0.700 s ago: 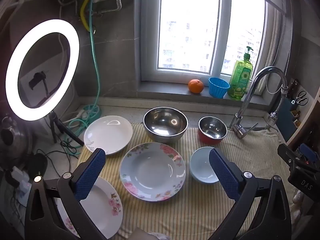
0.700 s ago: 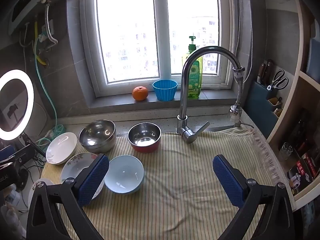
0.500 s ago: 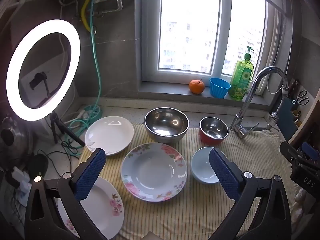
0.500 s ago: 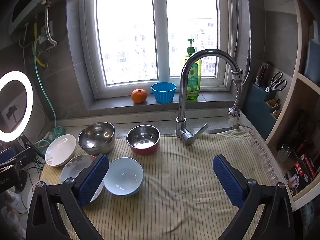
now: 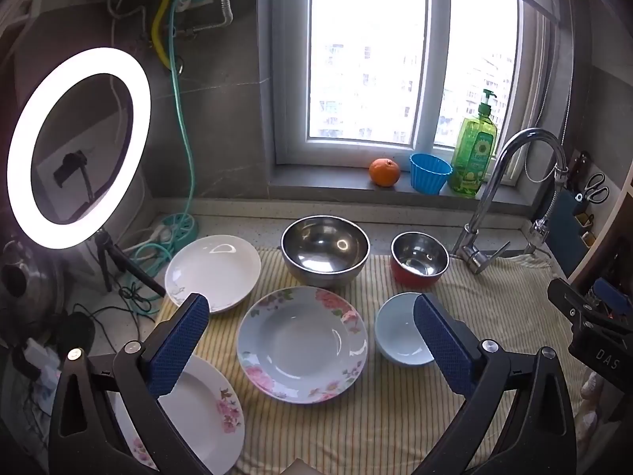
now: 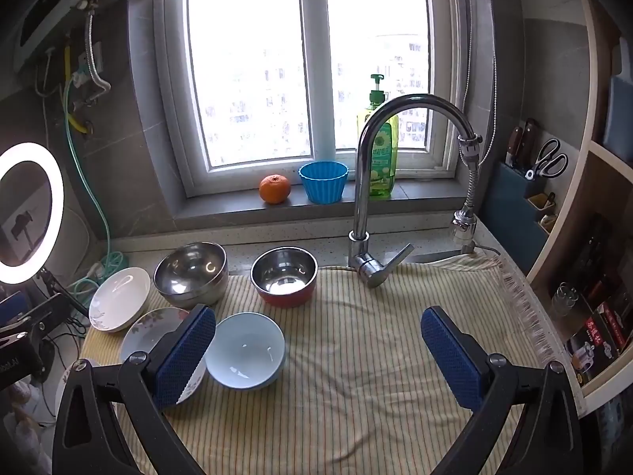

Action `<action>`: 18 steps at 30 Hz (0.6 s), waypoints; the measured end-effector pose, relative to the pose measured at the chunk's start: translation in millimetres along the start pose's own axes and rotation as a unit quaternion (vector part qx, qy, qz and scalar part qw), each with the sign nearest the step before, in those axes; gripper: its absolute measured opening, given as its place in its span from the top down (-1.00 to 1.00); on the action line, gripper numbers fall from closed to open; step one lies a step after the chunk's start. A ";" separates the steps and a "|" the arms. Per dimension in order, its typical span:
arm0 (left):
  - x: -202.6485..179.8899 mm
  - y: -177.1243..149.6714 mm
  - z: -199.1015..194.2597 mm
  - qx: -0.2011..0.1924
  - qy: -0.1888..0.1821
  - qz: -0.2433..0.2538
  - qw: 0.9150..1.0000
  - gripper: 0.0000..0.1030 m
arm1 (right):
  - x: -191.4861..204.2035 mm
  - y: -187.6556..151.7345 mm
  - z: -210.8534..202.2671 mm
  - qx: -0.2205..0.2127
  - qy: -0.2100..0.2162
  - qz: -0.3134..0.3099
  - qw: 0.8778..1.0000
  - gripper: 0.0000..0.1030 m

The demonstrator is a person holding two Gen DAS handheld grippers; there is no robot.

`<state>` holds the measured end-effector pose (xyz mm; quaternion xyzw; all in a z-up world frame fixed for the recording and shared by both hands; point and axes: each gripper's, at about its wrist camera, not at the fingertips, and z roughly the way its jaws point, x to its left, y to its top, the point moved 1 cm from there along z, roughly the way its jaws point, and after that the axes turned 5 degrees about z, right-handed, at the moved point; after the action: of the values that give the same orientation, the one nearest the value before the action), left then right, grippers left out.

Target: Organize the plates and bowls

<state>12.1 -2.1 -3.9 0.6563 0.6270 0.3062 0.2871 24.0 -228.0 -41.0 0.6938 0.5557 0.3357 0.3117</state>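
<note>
On a striped yellow cloth [image 5: 395, 415] lie a pink-flowered deep plate [image 5: 302, 343], a pale blue bowl [image 5: 401, 336], a large steel bowl [image 5: 325, 249], a red-sided steel bowl [image 5: 419, 259], a plain white plate [image 5: 213, 271] and a white plate with pink flowers [image 5: 198, 415]. My left gripper [image 5: 312, 346] hovers open above the flowered deep plate, holding nothing. My right gripper [image 6: 318, 354] hangs open over the cloth [image 6: 376, 356], just right of the pale blue bowl [image 6: 245, 350]. The steel bowls [image 6: 192, 273] [image 6: 284, 275] sit behind it.
A chrome tap [image 6: 379, 182] rises at the back of the cloth. On the windowsill stand an orange [image 6: 275, 189], a blue cup [image 6: 323, 181] and a green soap bottle [image 6: 379, 146]. A lit ring light [image 5: 79, 146] and cables crowd the left. Shelves and a knife block [image 6: 530, 182] stand at right.
Both views have shifted slightly: the dishes sit a little further right in the left view and further left in the right view. Both grippers stay open and nothing was touched.
</note>
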 end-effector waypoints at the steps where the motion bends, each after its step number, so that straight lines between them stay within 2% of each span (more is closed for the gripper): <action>1: -0.5 -0.4 0.7 0.000 -0.001 0.001 1.000 -0.99 | -1.0 0.3 0.1 0.000 0.000 0.001 1.000 -0.99; 18: -3.6 1.5 2.1 -0.005 -0.006 0.004 1.000 -0.99 | -3.5 1.8 1.3 -0.002 -0.005 0.000 1.000 -0.99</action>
<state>14.6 -5.7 -4.3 0.6595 0.6210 0.3061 0.2929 25.5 -231.8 -40.7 0.6949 0.5532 0.3337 0.3159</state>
